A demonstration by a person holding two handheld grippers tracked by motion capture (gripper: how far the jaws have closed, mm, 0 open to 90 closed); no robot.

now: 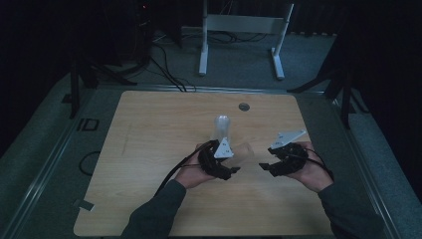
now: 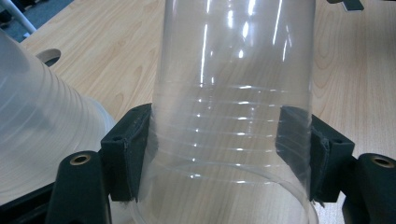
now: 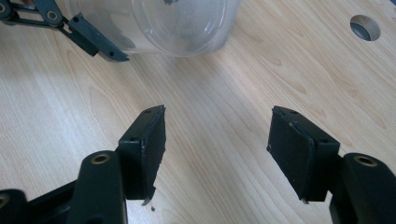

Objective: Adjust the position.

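Both black grippers, left gripper (image 1: 234, 172) and right gripper (image 1: 263, 167), are fitted with grey triangular plates, brass-ringed screws and black cables; dark sleeves (image 1: 154, 214) are worn.

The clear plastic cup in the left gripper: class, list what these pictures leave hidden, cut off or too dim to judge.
- Clear cup, left gripper view: top cut off by the upper edge.
- Second cup, same view: cropped at the left edge, so whether it is one cup or a stack is unclear.
- High view: too dim to tell the cups apart; the left gripper hides their bases.
- Right gripper: open, nothing between its fingers.
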